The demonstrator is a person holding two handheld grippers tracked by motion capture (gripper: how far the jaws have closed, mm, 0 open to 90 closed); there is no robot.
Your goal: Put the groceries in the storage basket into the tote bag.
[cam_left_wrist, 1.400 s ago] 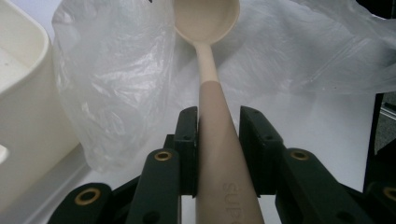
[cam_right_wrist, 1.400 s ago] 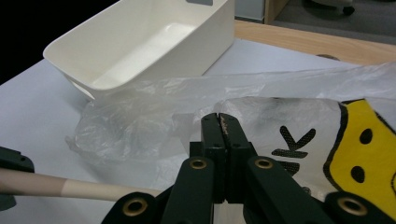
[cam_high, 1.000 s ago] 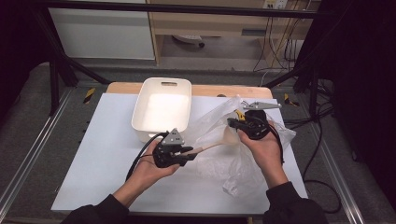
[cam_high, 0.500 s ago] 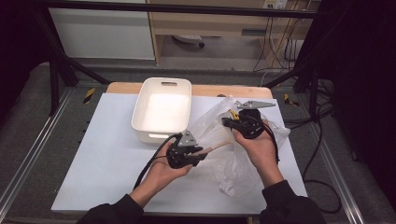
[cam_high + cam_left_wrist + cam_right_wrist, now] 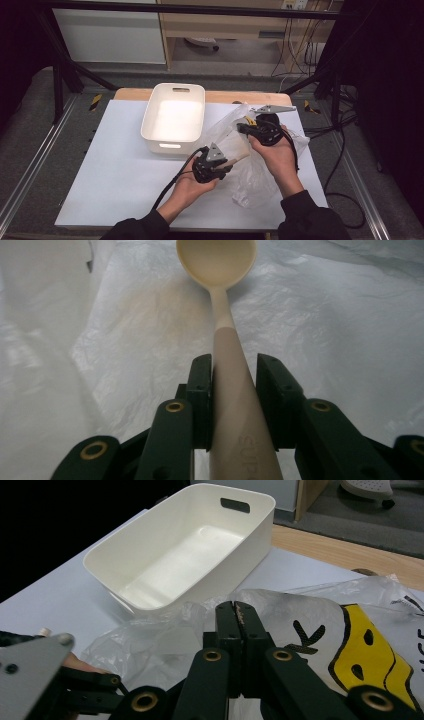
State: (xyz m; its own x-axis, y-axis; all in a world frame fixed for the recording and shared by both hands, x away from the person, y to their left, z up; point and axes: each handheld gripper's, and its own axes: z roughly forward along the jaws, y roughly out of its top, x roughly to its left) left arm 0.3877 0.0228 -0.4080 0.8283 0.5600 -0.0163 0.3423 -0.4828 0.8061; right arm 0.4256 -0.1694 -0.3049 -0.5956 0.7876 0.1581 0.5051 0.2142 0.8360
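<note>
Between the jaws of the left gripper (image 5: pixel 234 400) sits the tapered beige handle of a cream spoon (image 5: pixel 218 262), the pads pressed against its sides and the bowl pointing ahead over crinkled clear plastic; in the high view this gripper (image 5: pixel 226 164) hangs near the middle of the table, just in front of the white plastic bin (image 5: pixel 174 117), with the spoon's handle (image 5: pixel 238 159) reaching into the mouth of the plastic bag (image 5: pixel 252 172). The right gripper (image 5: pixel 239 614) has its jaws pinched flat together on a fold of that bag's rim, beside the bag's yellow and black print, and in the high view it (image 5: pixel 245 128) holds the film up toward the table's right edge. The step in hand looks like slipping the spoon into the bag while the right side keeps the mouth open. The next move calls for pushing the spoon deeper past the raised rim, keeping the film taut, then easing the left jaws apart once the bowl is well inside.
</note>
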